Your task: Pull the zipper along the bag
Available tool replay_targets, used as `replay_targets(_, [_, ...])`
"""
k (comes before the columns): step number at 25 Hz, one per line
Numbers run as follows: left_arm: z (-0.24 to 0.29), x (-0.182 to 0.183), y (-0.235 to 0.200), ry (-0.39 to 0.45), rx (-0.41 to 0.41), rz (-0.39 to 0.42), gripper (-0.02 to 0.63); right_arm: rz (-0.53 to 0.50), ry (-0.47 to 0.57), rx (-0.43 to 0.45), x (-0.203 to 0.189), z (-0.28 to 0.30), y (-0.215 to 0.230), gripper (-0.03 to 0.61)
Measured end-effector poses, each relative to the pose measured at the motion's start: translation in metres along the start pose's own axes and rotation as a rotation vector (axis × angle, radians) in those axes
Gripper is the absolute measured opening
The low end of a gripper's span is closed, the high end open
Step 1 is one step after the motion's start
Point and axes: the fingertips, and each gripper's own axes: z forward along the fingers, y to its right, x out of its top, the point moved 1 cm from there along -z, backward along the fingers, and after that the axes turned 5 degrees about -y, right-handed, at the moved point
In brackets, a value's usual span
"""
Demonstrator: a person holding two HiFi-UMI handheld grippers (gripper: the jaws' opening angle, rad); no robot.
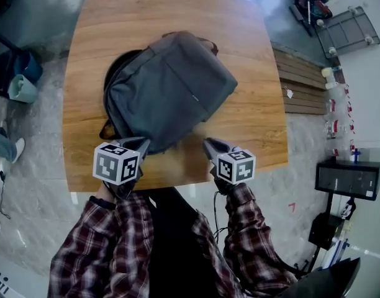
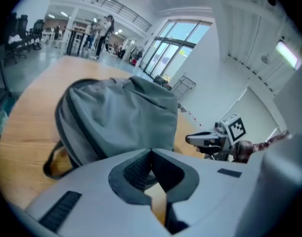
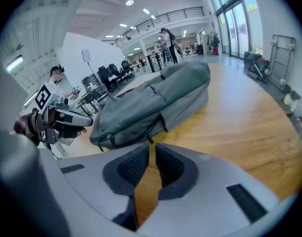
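A grey bag lies flat on a wooden table, roughly at its middle and turned at an angle, with a strap loop poking out at its near left corner. The left gripper sits at the near edge of the bag, its tip just beside the fabric, while the right gripper is over bare wood just off the bag's near right edge. In the left gripper view, the left gripper has its jaws pressed together at the tips with nothing between them, and the bag fills the space just ahead. A dark zipper line curves along the bag's side there. In the right gripper view, the right gripper has its jaws drawn in to a thin slit and holds nothing; only the table shows through. The bag lies just ahead of it, and small dark tabs hang at its near end, possibly zipper pulls, though they are too small to be sure. Both arms wear plaid sleeves.
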Motion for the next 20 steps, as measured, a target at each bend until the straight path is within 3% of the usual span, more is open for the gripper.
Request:
replay_targets(5, [-0.065, 0.071, 0.026, 0.326, 0.051, 0.031, 0.008, -0.014, 0.237, 0.069, 0.058, -0.04, -0.048, 0.046])
replay_targets(9, [-0.114, 0.121, 0.068, 0.526, 0.117, 0.191, 0.008, -0.123, 0.393, 0.113, 0.116, -0.072, -0.107, 0.046])
replay_targets(13, [-0.154, 0.149, 0.097, 0.652, 0.217, 0.301, 0.008, -0.214, 0.544, 0.129, 0.165, -0.11, -0.161, 0.044])
replay_targets(17, [-0.185, 0.154, 0.116, 0.755, 0.233, 0.322, 0.008, -0.289, 0.687, 0.095, 0.196, -0.15, -0.2, 0.02])
replay_targets(20, [-0.198, 0.15, 0.123, 0.786, 0.248, 0.34, 0.008, -0.318, 0.748, 0.098, 0.204, -0.168, -0.219, 0.011])
